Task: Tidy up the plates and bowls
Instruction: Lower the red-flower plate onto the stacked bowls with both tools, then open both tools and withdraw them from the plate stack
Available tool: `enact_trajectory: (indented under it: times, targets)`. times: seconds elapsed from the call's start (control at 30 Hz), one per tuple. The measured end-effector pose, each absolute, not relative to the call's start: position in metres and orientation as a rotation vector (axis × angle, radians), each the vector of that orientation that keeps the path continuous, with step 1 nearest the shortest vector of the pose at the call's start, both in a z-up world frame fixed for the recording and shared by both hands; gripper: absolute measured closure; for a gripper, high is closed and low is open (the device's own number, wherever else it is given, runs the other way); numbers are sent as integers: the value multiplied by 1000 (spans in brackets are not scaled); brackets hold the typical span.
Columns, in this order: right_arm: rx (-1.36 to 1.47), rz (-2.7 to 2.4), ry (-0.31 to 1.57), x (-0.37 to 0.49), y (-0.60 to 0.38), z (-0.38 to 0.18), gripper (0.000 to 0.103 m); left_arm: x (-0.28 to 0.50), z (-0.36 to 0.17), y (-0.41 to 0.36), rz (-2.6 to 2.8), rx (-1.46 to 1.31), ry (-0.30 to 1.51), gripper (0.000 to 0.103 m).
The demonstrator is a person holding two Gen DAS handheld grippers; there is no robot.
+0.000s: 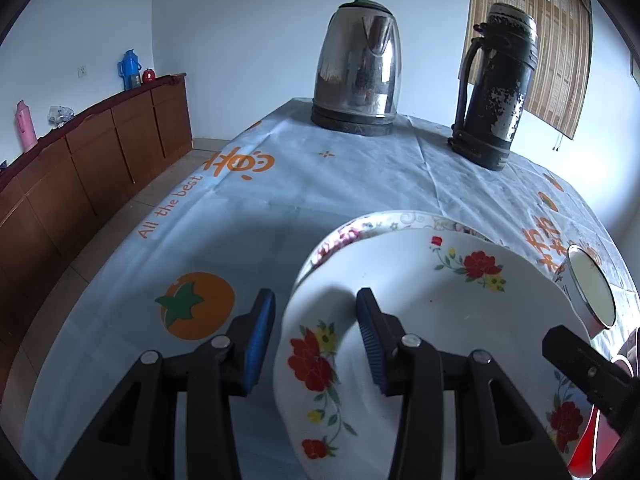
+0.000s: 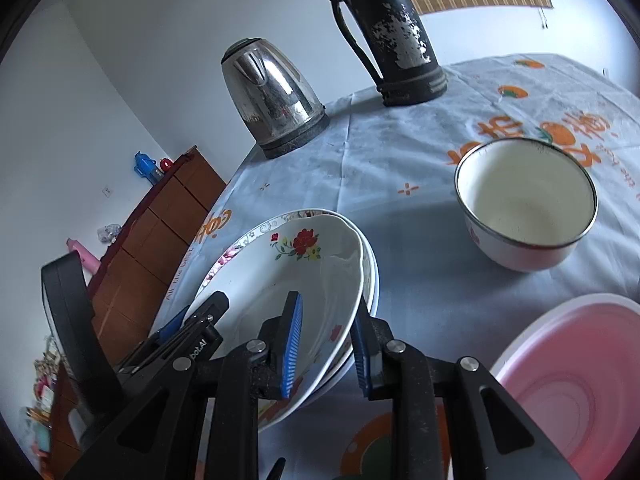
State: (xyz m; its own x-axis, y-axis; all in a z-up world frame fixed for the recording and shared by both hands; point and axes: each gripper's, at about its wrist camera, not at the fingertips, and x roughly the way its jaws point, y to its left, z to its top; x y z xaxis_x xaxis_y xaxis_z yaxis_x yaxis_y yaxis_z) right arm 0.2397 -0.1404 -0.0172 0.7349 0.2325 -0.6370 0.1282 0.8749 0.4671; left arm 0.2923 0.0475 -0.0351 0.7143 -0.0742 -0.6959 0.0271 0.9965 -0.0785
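A white plate with red flowers lies on top of a second plate with a purple-flowered rim on the table. My left gripper is open with its jaws astride the left rim of the top plate. My right gripper is open with its jaws astride the right rim of the same stack. A white enamel bowl stands apart to the right; it also shows in the left wrist view. A pink bowl sits at the near right.
A steel kettle and a worn black thermos stand at the far side of the table, covered by a pale blue cloth with orange prints. A brown sideboard runs along the left wall.
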Motion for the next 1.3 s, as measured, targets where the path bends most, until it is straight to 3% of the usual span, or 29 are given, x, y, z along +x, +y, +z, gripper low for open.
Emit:
enact_trajectory:
  times: [0.2,0.33,0.57,0.63,0.67,0.83,0.93,1.2,1.3]
  targets:
    - [530,37,764,236,-144,-13,75,293,-35,47,-55,-67,777,59]
    - [518,24,722,230,-144,-6,53,296,-39,52,-59,-104,799,59]
    - [445,-39,668,224,-142,-4,52,294,-38,50,-50,-96,792,60]
    - [423,-60,646,221,-142,-6,47,292,-36,52,-41,-102,776,60]
    - [404,-73,635,220,-141,-6,43,289,-34,51,-38,-100,760,58]
    - [304,-107,564,214,-133,-5,41,273,-22,49,-16,-61,656,38]
    - [286,-117,525,208,-131,-4,32,269,-17,50,-5,-44,613,33]
    - [189,-153,457,193,-124,0,31,256,-9,57,38,-65,533,23]
    - [151,-187,412,185,-123,3,30,250,-8,59,49,-71,524,14]
